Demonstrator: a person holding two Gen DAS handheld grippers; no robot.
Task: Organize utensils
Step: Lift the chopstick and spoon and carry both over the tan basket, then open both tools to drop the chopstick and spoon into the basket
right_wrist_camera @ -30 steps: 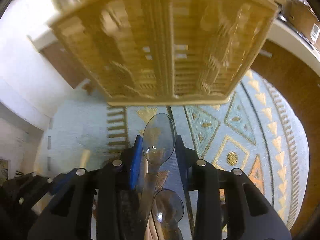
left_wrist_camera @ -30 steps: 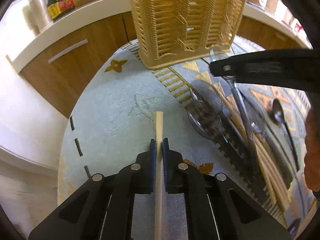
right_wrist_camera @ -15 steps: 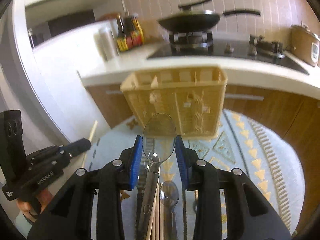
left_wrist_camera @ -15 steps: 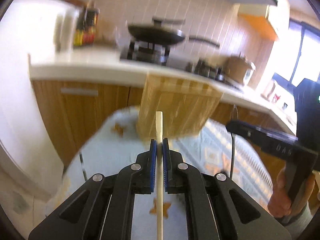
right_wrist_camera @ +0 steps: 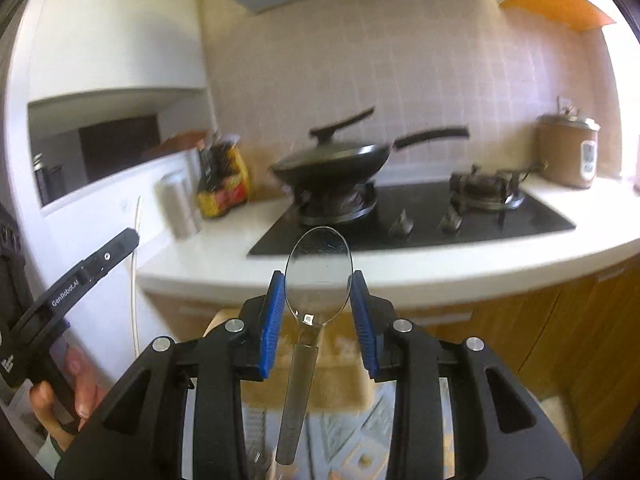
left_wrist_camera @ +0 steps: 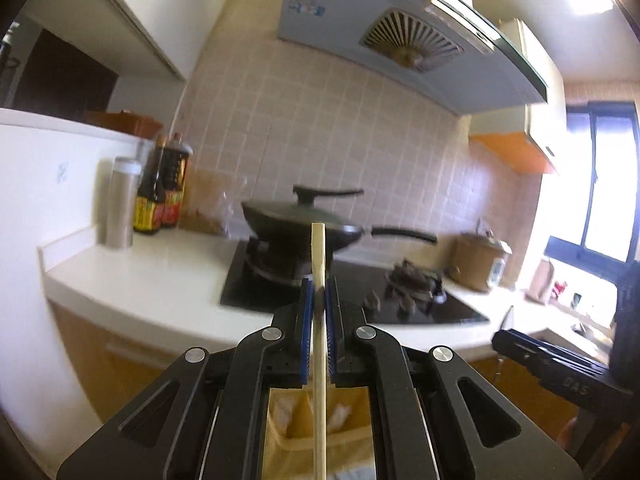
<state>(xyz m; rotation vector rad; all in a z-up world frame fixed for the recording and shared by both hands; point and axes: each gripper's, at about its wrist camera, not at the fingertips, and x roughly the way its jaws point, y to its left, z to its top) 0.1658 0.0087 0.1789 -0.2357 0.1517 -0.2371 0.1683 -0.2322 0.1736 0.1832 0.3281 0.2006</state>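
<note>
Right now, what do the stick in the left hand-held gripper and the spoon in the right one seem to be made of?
Chopstick: looks like pale wood or bamboo, matte; uniform cream colour with no shine. Plastic cannot be ruled out.

Spoon: looks like metal, probably stainless steel, polished; its grey bowl gleams and shows fine scratches.

The left hand-held gripper pinches the chopstick; the right hand-held gripper clamps the spoon's bowl.
</note>
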